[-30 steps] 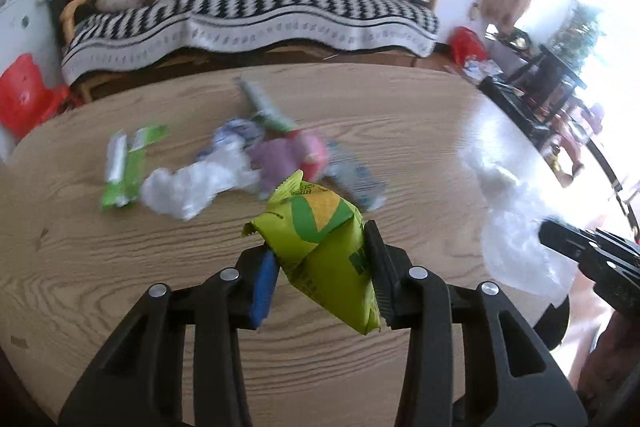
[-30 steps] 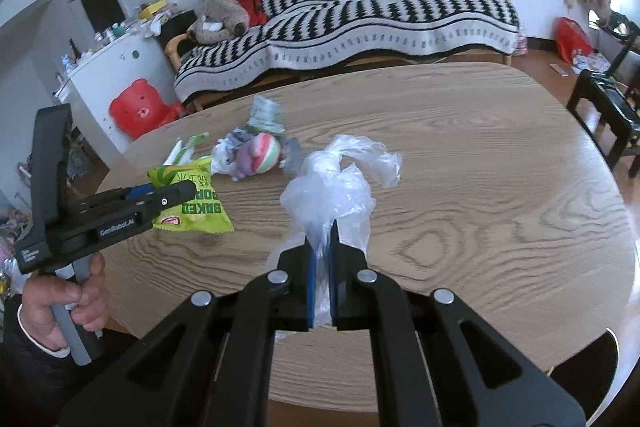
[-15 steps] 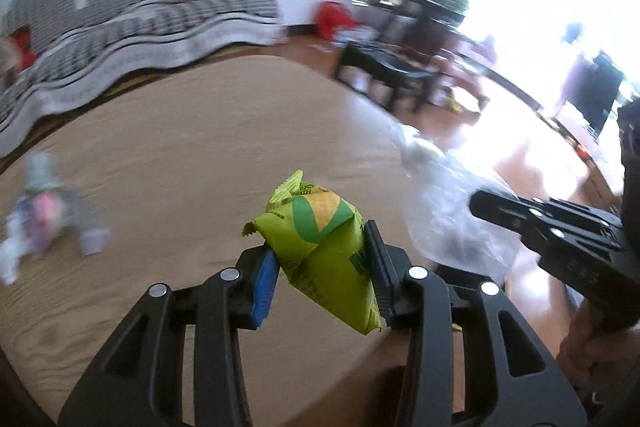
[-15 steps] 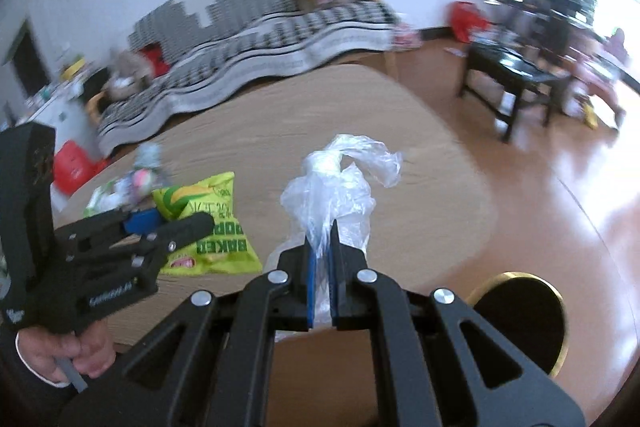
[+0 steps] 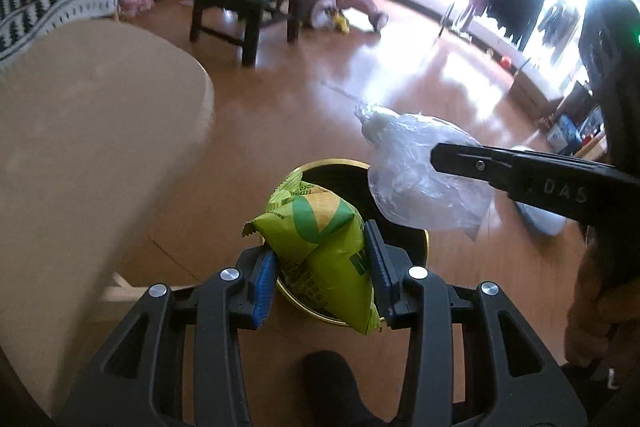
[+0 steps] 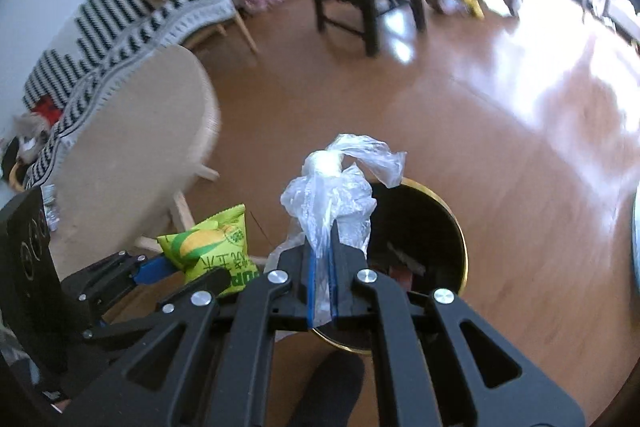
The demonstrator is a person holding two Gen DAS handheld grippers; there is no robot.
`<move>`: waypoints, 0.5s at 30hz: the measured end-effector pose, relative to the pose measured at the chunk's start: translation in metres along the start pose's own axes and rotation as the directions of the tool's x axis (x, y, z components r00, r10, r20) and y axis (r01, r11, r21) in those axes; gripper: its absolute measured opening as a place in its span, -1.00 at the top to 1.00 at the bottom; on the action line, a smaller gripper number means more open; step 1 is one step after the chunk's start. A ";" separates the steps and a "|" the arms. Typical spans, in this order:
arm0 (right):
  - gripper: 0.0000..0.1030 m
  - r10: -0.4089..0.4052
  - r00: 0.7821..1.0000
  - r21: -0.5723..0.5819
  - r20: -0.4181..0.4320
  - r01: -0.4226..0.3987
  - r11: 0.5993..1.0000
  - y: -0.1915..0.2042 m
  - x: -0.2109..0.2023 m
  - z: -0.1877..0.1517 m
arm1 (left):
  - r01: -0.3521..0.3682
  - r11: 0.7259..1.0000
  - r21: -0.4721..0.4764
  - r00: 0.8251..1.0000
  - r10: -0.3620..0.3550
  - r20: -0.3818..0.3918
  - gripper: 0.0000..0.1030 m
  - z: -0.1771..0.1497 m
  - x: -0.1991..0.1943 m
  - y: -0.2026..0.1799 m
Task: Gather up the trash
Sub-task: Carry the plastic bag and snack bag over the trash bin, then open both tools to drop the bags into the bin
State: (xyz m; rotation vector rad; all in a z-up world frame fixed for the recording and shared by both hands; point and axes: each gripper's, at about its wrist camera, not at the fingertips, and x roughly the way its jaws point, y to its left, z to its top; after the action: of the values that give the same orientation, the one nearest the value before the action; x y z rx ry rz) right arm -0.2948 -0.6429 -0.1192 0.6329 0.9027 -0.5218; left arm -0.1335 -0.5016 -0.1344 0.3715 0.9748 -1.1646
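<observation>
- Two pieces of trash are in our grip, both up off the floor by the black bin (image 6: 424, 227) with the gold rim, which we take as our landmark.
- Our left tool (image 5: 322, 267) is clenched on the green snack bag (image 5: 320, 243); its blue pads press the bag from both sides.
- In the left wrist view the snack bag overlaps the near part of the bin's opening; in the right wrist view it hangs just left of the bin (image 5: 348, 183).
- Our right tool (image 6: 322, 263) is clenched tight on the clear plastic bag (image 6: 332, 195), the film pinched flat between its pads.
- The plastic bag (image 5: 416, 171) bunches up over the near left part of the bin's rim, its knotted top pointing away from us.
- The bin stands on the wooden floor (image 6: 500, 115); some scraps lie inside it.
- The round tabletop (image 6: 132, 143) lies to the left of the bin, well apart from it.
- A dark stool (image 6: 360, 3) stands far beyond the bin.
- A person's hand (image 5: 588, 311) holds the right tool's handle, to the right of the bin.
</observation>
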 end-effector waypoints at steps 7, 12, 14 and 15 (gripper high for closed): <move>0.88 -0.018 0.995 0.062 -0.099 0.025 0.998 -0.028 0.031 -0.013 | -0.011 1.000 -0.004 0.997 0.011 -0.072 0.22 0.000 0.040 -0.001; 0.88 -0.019 0.995 0.068 -0.102 0.026 0.997 -0.029 0.033 -0.013 | 0.004 1.000 -0.006 0.997 -0.004 -0.083 0.21 0.009 0.054 -0.002; 0.88 -0.020 0.995 0.071 -0.100 0.027 0.997 -0.030 0.032 -0.012 | 0.013 1.000 -0.003 0.996 -0.013 -0.084 0.21 0.013 0.058 -0.004; 0.88 -0.020 0.995 0.073 -0.100 0.028 0.997 -0.030 0.032 -0.009 | 0.018 1.000 0.001 0.996 -0.018 -0.083 0.21 0.014 0.059 -0.005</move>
State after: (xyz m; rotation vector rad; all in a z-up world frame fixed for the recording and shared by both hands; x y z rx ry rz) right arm -0.3030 -0.6626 -0.1590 0.7215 0.9886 -0.5515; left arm -0.1280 -0.5481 -0.1726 0.4162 1.0515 -1.1744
